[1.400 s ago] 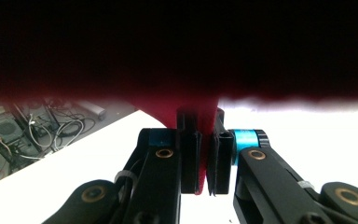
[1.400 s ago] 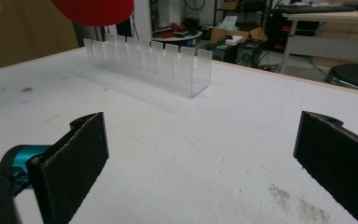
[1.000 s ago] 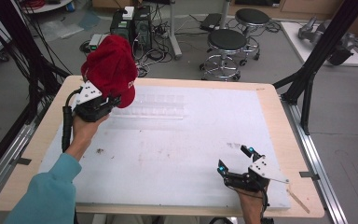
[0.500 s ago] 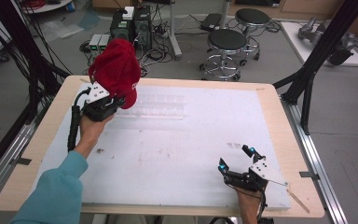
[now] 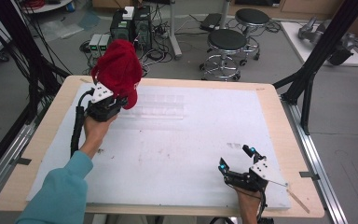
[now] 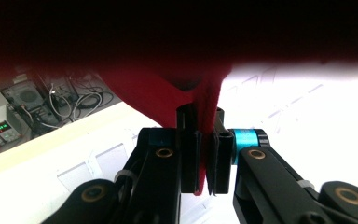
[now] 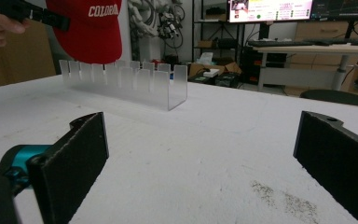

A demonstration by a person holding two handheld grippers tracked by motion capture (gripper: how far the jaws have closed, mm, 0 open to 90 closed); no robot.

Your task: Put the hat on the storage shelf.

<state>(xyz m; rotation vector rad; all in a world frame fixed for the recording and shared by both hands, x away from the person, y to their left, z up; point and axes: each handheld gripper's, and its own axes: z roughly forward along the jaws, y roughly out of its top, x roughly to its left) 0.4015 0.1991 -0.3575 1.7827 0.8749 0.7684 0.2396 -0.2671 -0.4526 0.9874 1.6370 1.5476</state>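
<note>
Fingers (image 6: pixel 189 154) of our left gripper (image 5: pixel 103 103) are pinching the edge of a red cap (image 5: pixel 118 72), and in the left gripper view the red cloth is running down between the two black pads, which are standing close together on it. We are holding that cap up above the far left part of the bench (image 5: pixel 270 100), over the left end of a clear plastic rack (image 5: pixel 156 106) whose row of upright dividers is standing on the white sheet (image 5: pixel 177 154) that covers the benchtop. In the right gripper view the cap (image 7: pixel 89 29) is hanging just over the rack (image 7: pixel 130 81), white letters showing on its front; we cannot tell whether its lower edge is touching the dividers. Our left hand (image 5: pixel 94 130) and a teal sleeve (image 5: pixel 60 191) are reaching in from the lower left of the high view.

We are resting our right gripper (image 5: pixel 242 163) near the front right corner of the bench, well apart from the cap and rack, with its fingers (image 7: pixel 70 163) spread wide and nothing between them. Some dark specks are lying on the white sheet just ahead of it. Beyond the bench, two round stools (image 5: pixel 228 44) are standing on the grey floor.
</note>
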